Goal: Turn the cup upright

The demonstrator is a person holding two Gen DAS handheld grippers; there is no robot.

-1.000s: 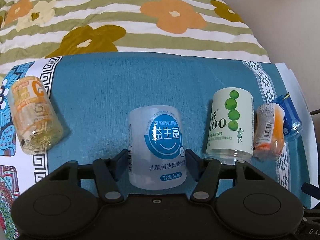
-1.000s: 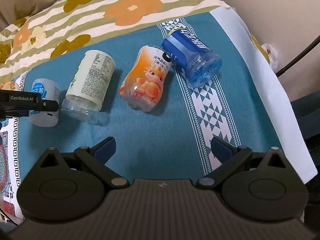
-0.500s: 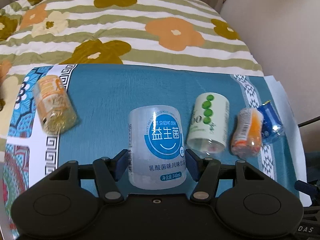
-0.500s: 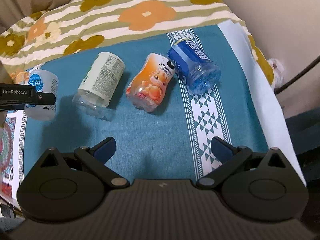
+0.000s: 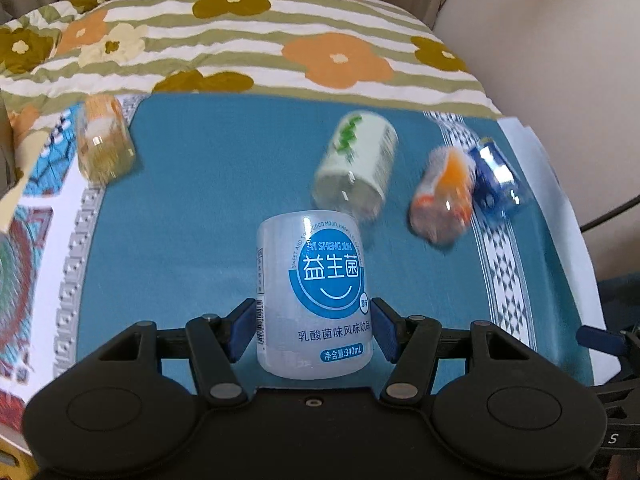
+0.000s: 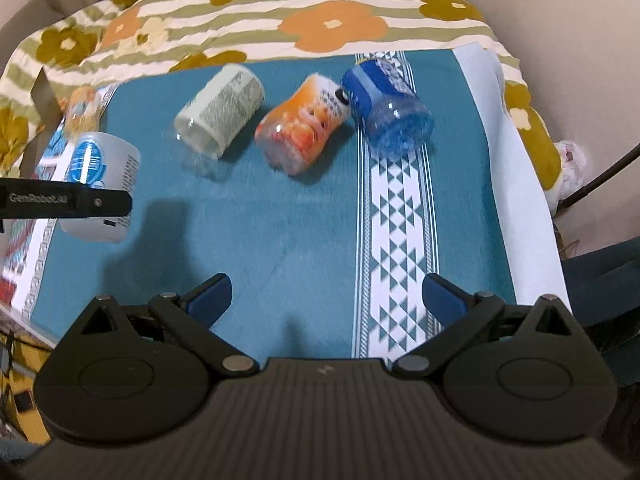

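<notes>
Teal cloth is spreading over a flowered quilt, and I am watching it drop away: compared with a second ago the lying cups look smaller and farther below, so I am lifting the white cup clear of the surface. That suggests the flip is under way, with the setting-down not yet done. My left gripper is clamping its blue pads against the cup's sides, low on the label. My right gripper is hanging with jaws spread wide, holding nothing, above the cloth near the green cup, orange cup and blue cup.
</notes>
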